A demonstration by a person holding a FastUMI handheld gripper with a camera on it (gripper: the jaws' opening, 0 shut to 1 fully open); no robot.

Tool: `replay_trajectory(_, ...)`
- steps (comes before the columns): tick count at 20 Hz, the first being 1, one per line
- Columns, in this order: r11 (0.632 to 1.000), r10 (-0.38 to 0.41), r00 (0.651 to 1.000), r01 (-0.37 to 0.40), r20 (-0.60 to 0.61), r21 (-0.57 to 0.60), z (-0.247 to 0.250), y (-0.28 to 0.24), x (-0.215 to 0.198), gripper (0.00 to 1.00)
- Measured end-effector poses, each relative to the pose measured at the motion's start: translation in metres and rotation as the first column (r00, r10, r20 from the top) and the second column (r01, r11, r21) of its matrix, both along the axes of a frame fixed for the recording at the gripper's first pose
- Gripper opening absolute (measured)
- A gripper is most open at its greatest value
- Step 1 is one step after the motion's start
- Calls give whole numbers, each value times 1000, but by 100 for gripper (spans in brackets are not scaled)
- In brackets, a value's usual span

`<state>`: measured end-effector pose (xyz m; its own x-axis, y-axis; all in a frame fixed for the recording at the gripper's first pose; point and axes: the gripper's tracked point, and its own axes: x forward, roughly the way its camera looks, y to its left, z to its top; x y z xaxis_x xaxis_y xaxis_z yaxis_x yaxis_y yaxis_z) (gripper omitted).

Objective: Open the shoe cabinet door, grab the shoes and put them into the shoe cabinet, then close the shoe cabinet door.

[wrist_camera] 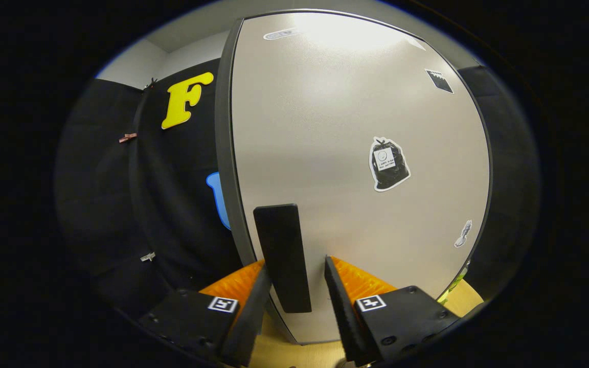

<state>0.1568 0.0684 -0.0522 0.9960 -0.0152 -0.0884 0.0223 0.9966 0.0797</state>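
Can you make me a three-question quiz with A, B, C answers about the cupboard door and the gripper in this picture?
1. Where is the black handle on the shoe cabinet door?
A. Between the gripper's fingers
B. Far beyond the fingers, at the door's top
C. Lying on the floor

2. What colour are the gripper's finger pads?
A. Green
B. Orange
C. Pink

3. Is the gripper squeezing the handle?
A. Yes, both fingers press on it
B. No, the fingers stand apart with gaps beside the handle
C. Yes, one finger is hooked through it

Answers:
1 A: the handle's upright bar sits in the gap between the two fingers.
2 B: ribbed orange shows on the outer side of each finger.
3 B: door surface shows between the handle and the right finger, so the grip is not made.
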Motion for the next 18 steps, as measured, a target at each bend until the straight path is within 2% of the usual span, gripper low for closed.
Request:
replay_trajectory(1,1000,-5,1000,5,0,-8,0,-1,1,63)
replay_trajectory(3,1000,3,1000,-3,-6,-26,-3,5,3,65)
replay_trajectory(4,999,2,1000,-2,9,-39,-3,7,0,40)
replay_trajectory(8,999,3,1000,-2,5,-49,-4,6,1,40)
replay_trajectory(9,999,2,1000,-2,1,-50,-3,5,1,32)
replay_trajectory(15,998,14,1000,-14,2,-58,3,-1,-8,32)
replay_trajectory(16,998,14,1000,-14,4,-53,-3,5,-4,17)
replay_trajectory(18,998,20,1000,-20,-3,-57,-4,5,-7,17)
